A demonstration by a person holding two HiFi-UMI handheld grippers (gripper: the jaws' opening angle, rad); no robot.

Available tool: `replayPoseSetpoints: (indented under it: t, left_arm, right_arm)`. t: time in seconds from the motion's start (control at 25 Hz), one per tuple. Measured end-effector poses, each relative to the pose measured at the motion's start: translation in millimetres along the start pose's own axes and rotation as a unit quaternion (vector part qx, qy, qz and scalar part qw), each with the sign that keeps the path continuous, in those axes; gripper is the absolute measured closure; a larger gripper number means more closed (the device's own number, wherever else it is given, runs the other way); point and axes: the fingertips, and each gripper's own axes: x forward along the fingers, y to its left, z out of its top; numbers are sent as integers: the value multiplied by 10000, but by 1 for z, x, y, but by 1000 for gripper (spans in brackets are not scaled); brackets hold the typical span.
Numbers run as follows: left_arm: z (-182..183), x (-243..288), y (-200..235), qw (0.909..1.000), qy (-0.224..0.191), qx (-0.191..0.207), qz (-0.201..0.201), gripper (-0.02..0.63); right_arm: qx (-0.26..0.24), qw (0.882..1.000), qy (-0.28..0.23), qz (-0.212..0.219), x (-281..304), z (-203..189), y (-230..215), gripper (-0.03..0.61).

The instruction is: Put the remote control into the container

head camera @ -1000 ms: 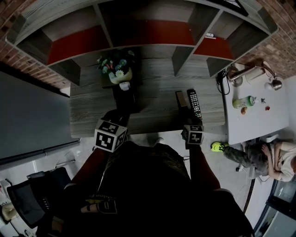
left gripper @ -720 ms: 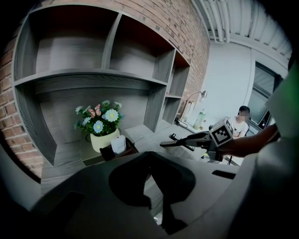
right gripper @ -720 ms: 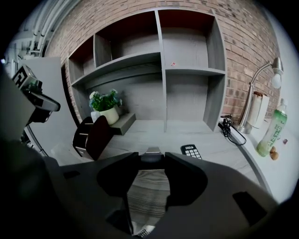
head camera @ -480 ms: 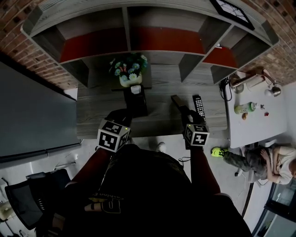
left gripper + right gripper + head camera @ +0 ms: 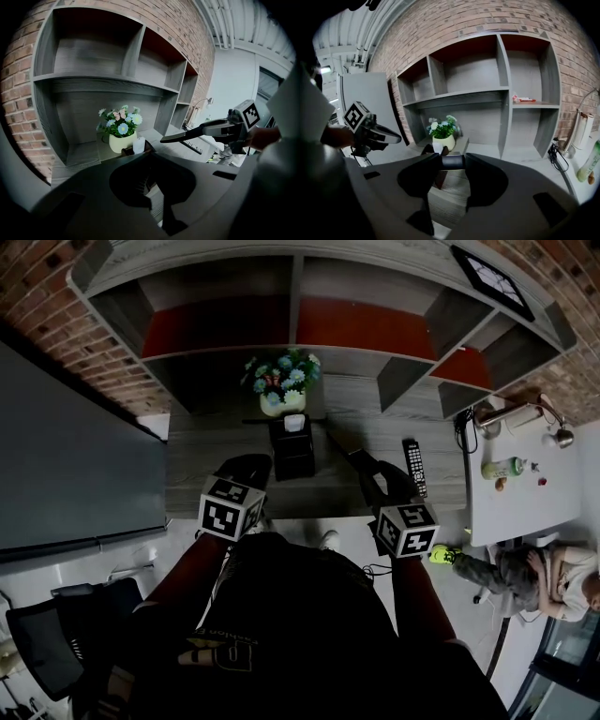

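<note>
The black remote control lies flat on the grey wooden desk, towards its right end; it also shows as the remote control in the left gripper view. The black container stands mid-desk with a white item in it. My right gripper hovers left of the remote, apart from it and angled towards the container. Its jaws stand apart, with desk showing between them. My left gripper sits at the desk's front edge, left of the container, its tips together and empty.
A pot of flowers stands just behind the container. Grey shelving on a brick wall rises at the back. A white side table at the right carries a bottle and a lamp. A person sits beside it.
The head view has shifted, so the desk sits lower and further right in frame. The right gripper's jaws have swung leftward. The remote has not moved on the desk.
</note>
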Motion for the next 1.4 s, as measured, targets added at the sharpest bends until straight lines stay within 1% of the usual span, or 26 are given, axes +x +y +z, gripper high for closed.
replayPoseSetpoints:
  t: [0.08,0.24,0.4,0.48,0.56,0.68,0.8,0.92,1.08,1.28,1.4]
  left_arm:
    - [-2,-2,4,10000,-22,-21,17,607]
    - [3,-14,11,9996,-199,-179,61,607]
    - [-11,-19,22,9993,-135,-317,154,607]
    - [-20,-21,27,9992,-63,-314,220,607]
    - [-22,-25,30,9991,-94,-326,247,607]
    - [-18,-31,32,9987,-202,-411,239,607]
    - [-26,-34,37,9986,-142,-422,282,607]
    - [-34,-37,40,9984,-112,-457,316,607]
    - [-38,-38,41,9982,-86,-513,306,607]
    - [-40,-41,47,9976,-69,-569,377,607]
    - [-41,-41,51,9972,-70,-606,422,607]
  right_arm:
    - [-76,9997,12,229,3,7,20,397]
    - [-181,9980,256,546,9,-2,48,397]
    - [-234,9958,472,749,21,-6,66,397]
    - [-78,9949,661,760,31,-15,67,397]
    - [124,9939,843,706,42,-23,67,397]
    - [303,9921,1000,699,60,-22,70,397]
    - [444,9894,1122,803,77,-20,73,397]
    - [645,9875,1159,850,91,-16,73,397]
    - [1052,9836,1175,874,109,-10,66,396]
    - [1480,9781,1171,878,132,-14,55,396]
    - [1609,9778,1011,882,141,-15,53,395]
